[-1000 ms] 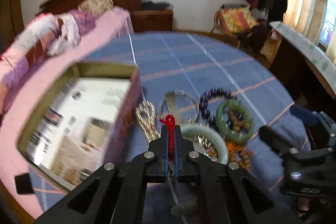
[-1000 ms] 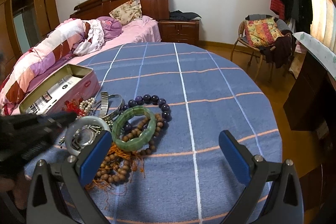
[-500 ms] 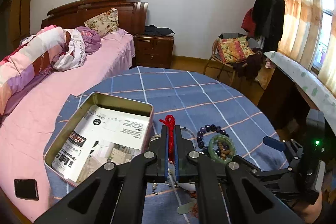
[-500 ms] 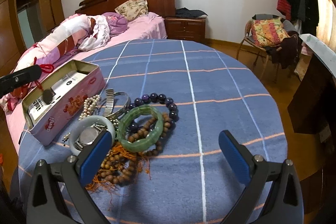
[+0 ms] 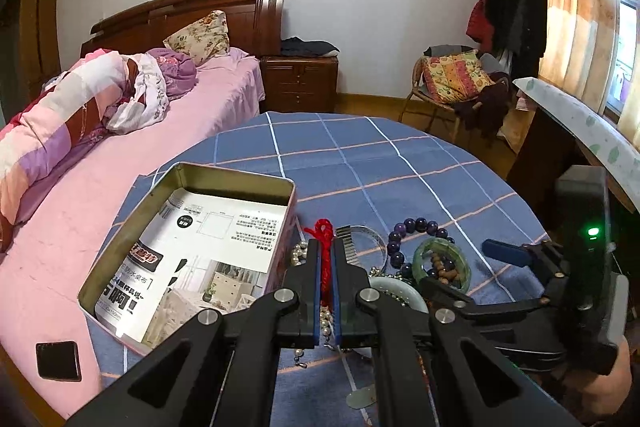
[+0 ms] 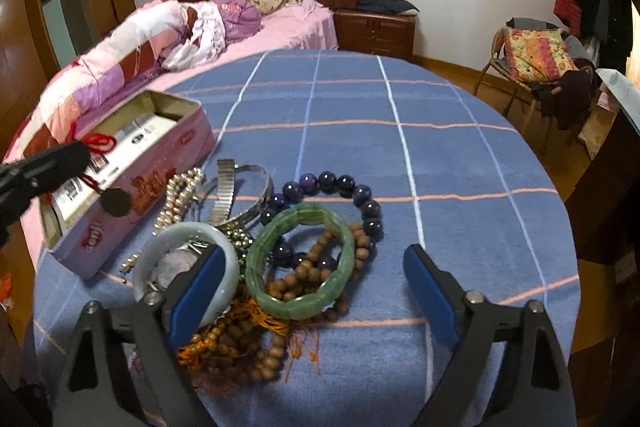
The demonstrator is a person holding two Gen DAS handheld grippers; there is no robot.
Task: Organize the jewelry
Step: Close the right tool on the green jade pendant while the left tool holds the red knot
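Pinched between the pressed-together fingers of the left gripper [image 5: 327,267] is one red cord [image 5: 325,247]; in the right wrist view, at the left edge of the frame, a dark round pendant [image 6: 116,202] hangs from that cord in front of the tin's pink side. One open tin [image 5: 192,183] sits left of centre in the left wrist view, a printed paper sheet [image 5: 200,259] lying flat inside it.

Just right of the tin, on the blue checked tablecloth [image 6: 360,115], lies the jewelry heap. Counted from the left in the right wrist view: one string of pearls [image 6: 178,195], one metal watch band [image 6: 223,191] lying across one thin silver bangle [image 6: 256,187], one pale jade bangle [image 6: 176,239], one green jade bracelet [image 6: 300,259], one purple bead bracelet [image 6: 332,187] and brown wooden beads [image 6: 248,343] with orange tassels; I cannot tell how many wooden strands there are.

At the lower part of that frame the right gripper [image 6: 316,295] has its two blue fingers spread wide and holds nothing, the left finger [image 6: 196,291] in front of the pale bangle, the right one over bare cloth.
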